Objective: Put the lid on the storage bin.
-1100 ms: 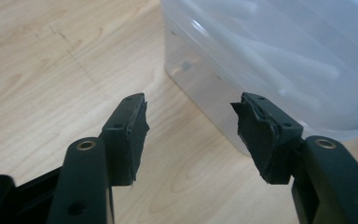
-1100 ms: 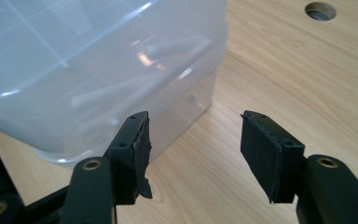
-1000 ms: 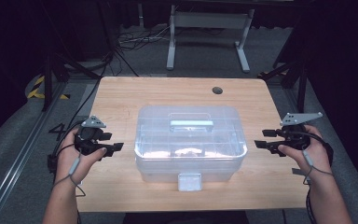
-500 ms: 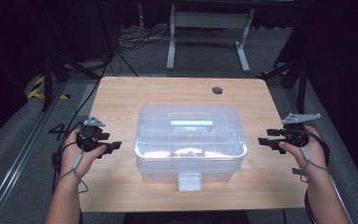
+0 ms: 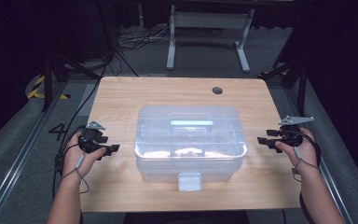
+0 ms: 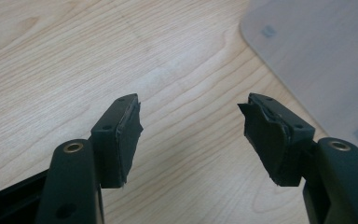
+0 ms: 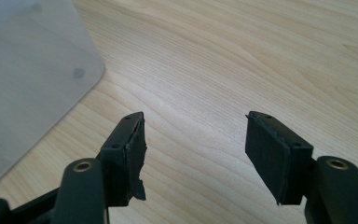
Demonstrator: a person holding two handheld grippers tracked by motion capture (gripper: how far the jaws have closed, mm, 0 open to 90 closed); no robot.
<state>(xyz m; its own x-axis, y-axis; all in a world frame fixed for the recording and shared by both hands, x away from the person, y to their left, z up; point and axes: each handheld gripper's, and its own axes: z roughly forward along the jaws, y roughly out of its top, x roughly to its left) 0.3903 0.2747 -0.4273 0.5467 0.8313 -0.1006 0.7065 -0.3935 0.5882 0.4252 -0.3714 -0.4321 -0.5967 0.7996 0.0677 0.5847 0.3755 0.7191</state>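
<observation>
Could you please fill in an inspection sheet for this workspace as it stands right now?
Surface: wooden table, with a dark round hole near the far edge.
Job's things: clear plastic box in the middle, lid on, handle flat, front latch toward the person.
Clutter: nothing seen.
Grippers: left gripper open, empty, left of the box and apart from it; right gripper open, empty, to the box's right and apart from it.
Cables: one trails from each gripper along the wrist; more cables lie on the floor beyond the table.
Surroundings: dark room, grey floor, a white stand behind the table, yellow-black tape at left.
</observation>
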